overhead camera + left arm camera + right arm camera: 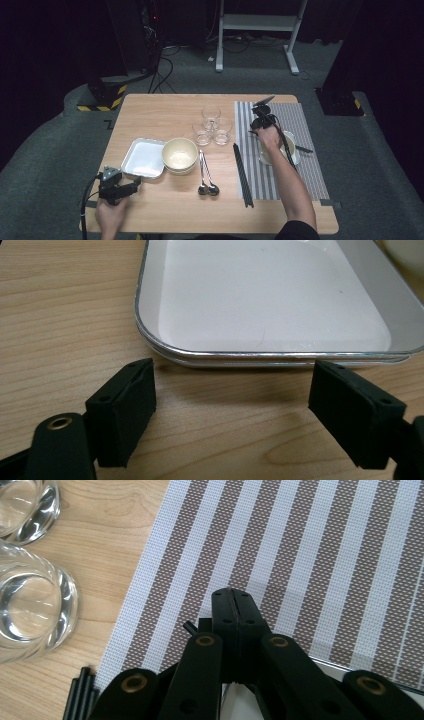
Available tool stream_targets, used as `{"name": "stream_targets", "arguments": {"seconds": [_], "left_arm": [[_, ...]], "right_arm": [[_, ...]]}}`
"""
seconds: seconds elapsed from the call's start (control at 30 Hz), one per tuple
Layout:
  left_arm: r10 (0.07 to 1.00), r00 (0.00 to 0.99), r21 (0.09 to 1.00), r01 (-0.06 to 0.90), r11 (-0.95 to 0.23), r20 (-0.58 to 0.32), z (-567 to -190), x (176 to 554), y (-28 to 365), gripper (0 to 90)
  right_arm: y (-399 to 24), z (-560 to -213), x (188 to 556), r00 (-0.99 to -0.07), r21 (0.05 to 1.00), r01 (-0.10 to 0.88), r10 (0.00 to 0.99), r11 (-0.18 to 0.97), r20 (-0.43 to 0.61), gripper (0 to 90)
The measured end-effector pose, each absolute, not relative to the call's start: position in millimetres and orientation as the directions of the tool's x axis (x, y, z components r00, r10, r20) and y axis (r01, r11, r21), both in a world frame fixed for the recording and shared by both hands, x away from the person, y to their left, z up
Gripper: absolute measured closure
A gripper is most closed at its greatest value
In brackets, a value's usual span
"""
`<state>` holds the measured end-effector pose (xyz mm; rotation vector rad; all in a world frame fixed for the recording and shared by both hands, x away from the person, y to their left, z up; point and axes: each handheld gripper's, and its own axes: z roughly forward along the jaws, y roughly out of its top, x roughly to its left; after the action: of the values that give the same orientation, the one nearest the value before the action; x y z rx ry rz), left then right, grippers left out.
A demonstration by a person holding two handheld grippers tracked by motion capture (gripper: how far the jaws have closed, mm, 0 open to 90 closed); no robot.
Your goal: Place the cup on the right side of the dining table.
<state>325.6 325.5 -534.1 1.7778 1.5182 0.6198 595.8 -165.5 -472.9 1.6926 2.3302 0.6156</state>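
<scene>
High view: our right gripper (pixel 262 116), jaws pressed together on nothing, hovers over the striped placemat (pixel 300 120) beyond a white dish (pixel 295 155). Our left gripper (pixel 232 405), jaws apart, faces the empty white tray (pixel 270 295); bowl (pixel 179 154) and glasses (pixel 212 127) are empty.

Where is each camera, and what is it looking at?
High view: above the person's side, looking forward and down on the table; both forearms and hands show.
Left gripper view: on the left gripper, low over the wood, facing the tray; its jaws stand open.
Right gripper view: on the right gripper, looking down on the mat beside two glasses; its jaws are shut.
Shared: the tray is in the high and left gripper views, the mat in the high and right gripper views.
</scene>
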Motion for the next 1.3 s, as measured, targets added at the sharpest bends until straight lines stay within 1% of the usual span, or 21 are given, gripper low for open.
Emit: {"name": "stream_targets", "arguments": {"seconds": [0.63,1.07,1.3], "left_arm": [[0.976,0.201,0.768,0.637,-0.065,-0.085,-534,325,325,19.1],[0.977,0.201,0.767,0.637,-0.073,-0.075,-534,325,324,19.2],[0.977,0.201,0.767,0.637,-0.072,-0.075,-534,325,324,19.2]], "right_arm": [[-155,-473,585,-0.32,0.426,0.869,0.942,0.251,0.097,89.8],[-151,-473,580,-0.337,0.43,0.861,0.938,0.273,0.079,89.8],[-153,-471,582,-0.327,0.429,0.863,0.942,0.267,0.072,89.8]]}}
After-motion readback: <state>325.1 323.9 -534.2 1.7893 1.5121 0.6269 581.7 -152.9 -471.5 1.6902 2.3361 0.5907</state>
